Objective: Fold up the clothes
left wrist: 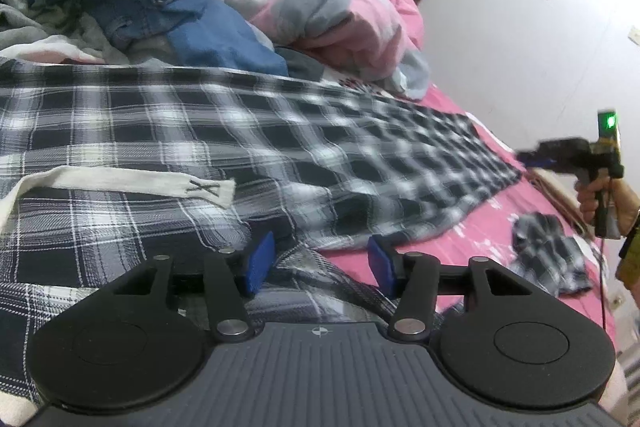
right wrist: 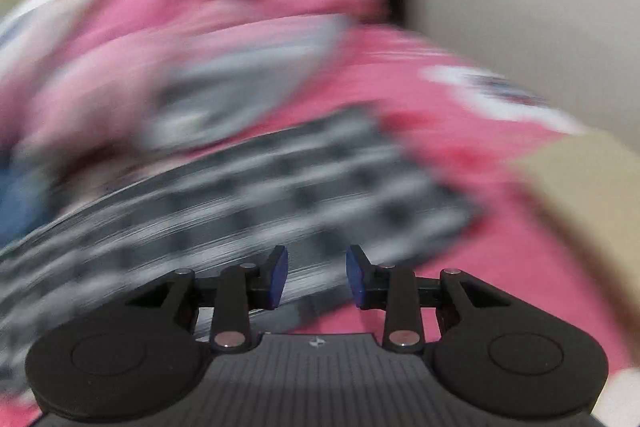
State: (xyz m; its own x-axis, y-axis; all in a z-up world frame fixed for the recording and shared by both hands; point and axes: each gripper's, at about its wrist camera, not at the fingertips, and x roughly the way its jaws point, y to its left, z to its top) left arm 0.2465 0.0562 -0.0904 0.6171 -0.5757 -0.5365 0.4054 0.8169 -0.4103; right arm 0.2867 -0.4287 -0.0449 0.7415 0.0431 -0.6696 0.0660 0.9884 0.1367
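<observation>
Spread flat on the pink bed sheet (left wrist: pixel 500 223) for folding, black-and-white plaid flannel shirt (left wrist: pixel 200 131) — left hand-held gripper (left wrist: pixel 320 263) and right hand-held gripper (right wrist: pixel 317 275) both parted, empty.

Left tool (left wrist: pixel 320 263): black linkage, blue pads (left wrist: pixel 260 263), silver rivets.

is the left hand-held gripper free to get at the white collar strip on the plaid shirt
Probably yes. The left hand-held gripper is open with nothing between its pads, and the white collar strip lies exposed on top of the plaid shirt just ahead and to its left, nothing covering it.
</observation>
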